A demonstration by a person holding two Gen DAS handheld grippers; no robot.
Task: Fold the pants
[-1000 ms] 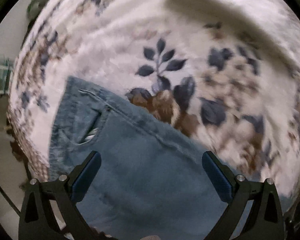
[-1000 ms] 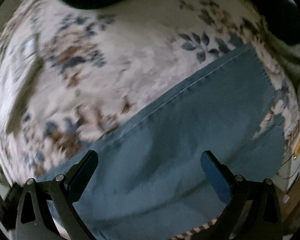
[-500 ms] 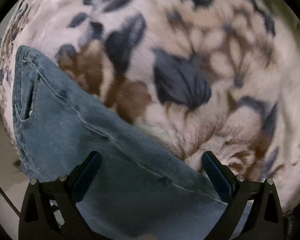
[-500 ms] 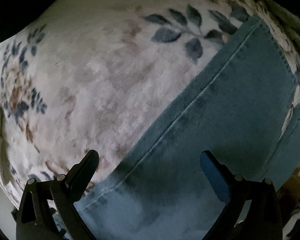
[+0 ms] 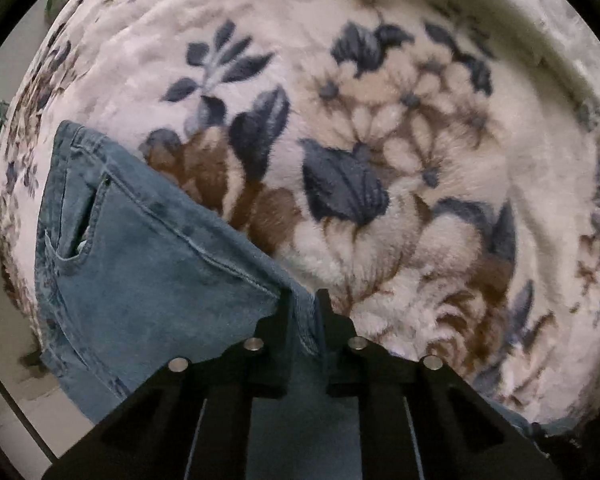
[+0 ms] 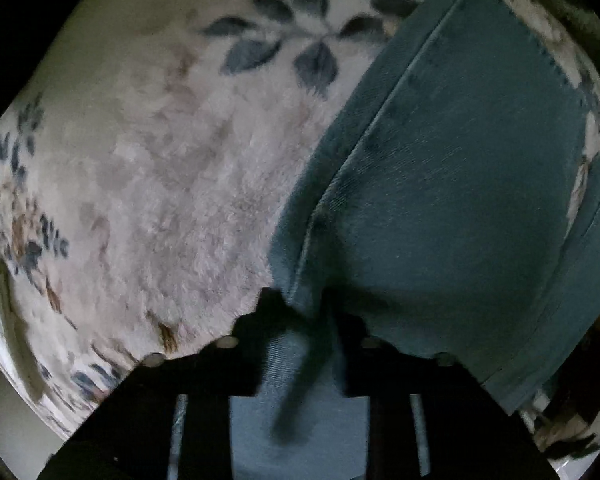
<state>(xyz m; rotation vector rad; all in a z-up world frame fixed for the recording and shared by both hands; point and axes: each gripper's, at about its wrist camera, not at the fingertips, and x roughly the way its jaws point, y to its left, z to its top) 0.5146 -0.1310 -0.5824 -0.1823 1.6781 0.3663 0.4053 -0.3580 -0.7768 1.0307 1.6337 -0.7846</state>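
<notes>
- You are working over a plush cream blanket with navy and brown flowers [image 5: 380, 128], which covers nearly everything in both views; its pile is soft and grippy, so expect cloth to drag on it, not slide.
- The faded blue denim pants [image 5: 148, 272] lie flat on that blanket, at the near left in the left wrist view with the waistband and a front pocket opening [image 5: 86, 216] toward the far left; in the right wrist view the leg runs away to the far right.
- Denim like this looks fairly heavy and limp, with stiffer ridges along the side seam [image 6: 384, 120]; a pinch on the seamed edge should hold better than one on a single flat layer.
- Your left gripper [image 5: 302, 300] has its jaws drawn close together, pinching the seamed edge of the pants.
- Your right gripper [image 6: 296, 300] does the same farther along the leg, jaws nearly together with a bunched ridge of denim between them.
</notes>
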